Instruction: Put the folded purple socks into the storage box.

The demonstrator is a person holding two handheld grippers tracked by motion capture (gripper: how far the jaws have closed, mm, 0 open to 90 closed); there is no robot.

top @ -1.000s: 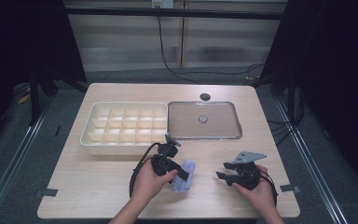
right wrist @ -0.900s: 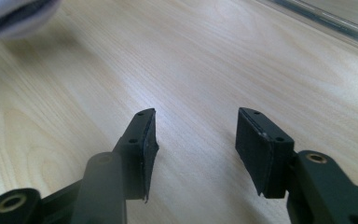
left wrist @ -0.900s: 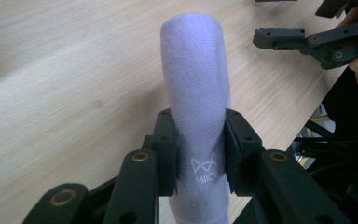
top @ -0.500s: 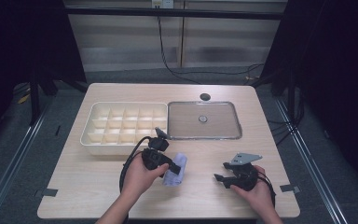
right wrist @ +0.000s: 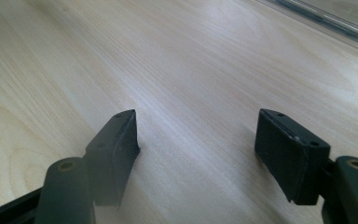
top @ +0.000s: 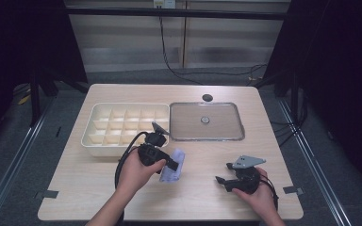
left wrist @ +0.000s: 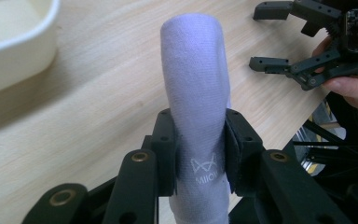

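The bench [top: 99, 188] is a light wood top with rounded corners. A cream compartment tray [top: 122, 129] sits on its left half, divided into a grid of cells. A clear lid [top: 206, 121] with a small central knob lies flat just right of the tray. A small dark round spot [top: 207, 97] marks the bench behind the lid.

The left tool [top: 169, 162] grips a pale lilac rolled cloth [top: 173, 167] near the tray's front right corner. The right tool [top: 222, 179] rests low at the bench's front right, jaws apart and having just been opening, with nothing between them, well apart from the cloth.
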